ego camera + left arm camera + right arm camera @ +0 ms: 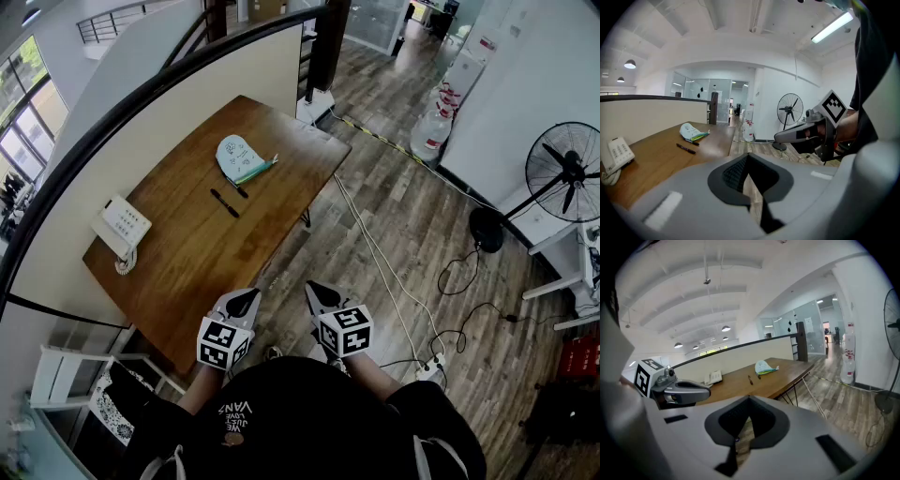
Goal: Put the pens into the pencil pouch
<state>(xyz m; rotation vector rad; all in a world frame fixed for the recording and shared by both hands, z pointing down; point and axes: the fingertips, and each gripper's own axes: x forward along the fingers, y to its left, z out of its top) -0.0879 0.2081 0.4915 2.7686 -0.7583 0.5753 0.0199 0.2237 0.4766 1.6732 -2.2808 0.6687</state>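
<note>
step: not begun, approach pending; left gripper [244, 302] and right gripper [324, 296] both closed, empty, off the near edge of the worktop [178, 272]; pouch [234, 155] at the far end, two black pens [224, 203] loose just beside it; next: reach in, open jaws over a pen; head view alone shows both grippers together; left gripper view takes in the fan [789, 108] whole, right gripper view only clips it.

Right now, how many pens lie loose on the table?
2. One black pen lies alone, nearer you; a second pen sits beside the pouch. Some green items stick out of the pouch, and more pens may be hidden inside.
</note>
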